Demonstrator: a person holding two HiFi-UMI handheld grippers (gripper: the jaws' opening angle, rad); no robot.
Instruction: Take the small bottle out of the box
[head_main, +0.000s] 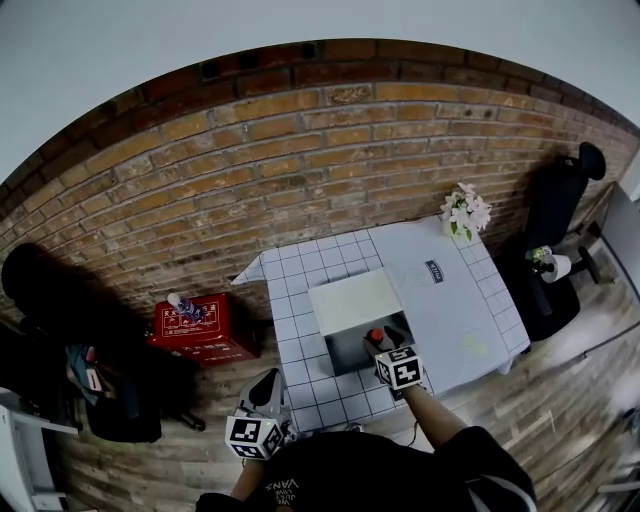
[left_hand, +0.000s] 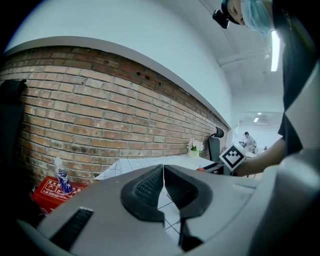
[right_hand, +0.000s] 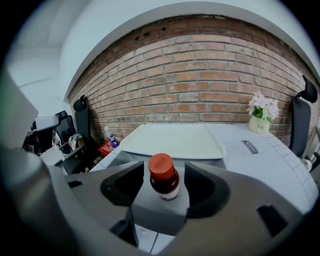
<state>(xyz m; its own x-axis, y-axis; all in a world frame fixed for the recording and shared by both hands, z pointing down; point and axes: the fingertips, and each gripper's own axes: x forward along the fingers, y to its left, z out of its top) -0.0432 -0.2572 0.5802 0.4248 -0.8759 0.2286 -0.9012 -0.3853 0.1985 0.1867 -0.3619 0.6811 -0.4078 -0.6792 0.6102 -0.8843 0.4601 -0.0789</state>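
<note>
A small dark bottle with a red cap (right_hand: 163, 176) stands upright in the open grey box (right_hand: 116, 158) on the table. The box's white lid (right_hand: 172, 140) lies folded back behind it. My right gripper (right_hand: 163, 184) is open around the bottle, one jaw on each side, with a gap between each pad and the glass. In the head view the bottle (head_main: 376, 336) sits at the right side of the box (head_main: 343, 352), under the right gripper (head_main: 386, 346). My left gripper (head_main: 267, 388) hangs below the table's near left corner. Its jaws (left_hand: 163, 185) are shut with nothing between them.
The table (head_main: 300, 285) has a white tiled left part and a plain cloth on the right. A flower pot (head_main: 465, 215) stands at its far right corner. A red crate (head_main: 195, 328) holding a water bottle sits on the floor by the brick wall. A black chair (head_main: 560, 205) stands on the right.
</note>
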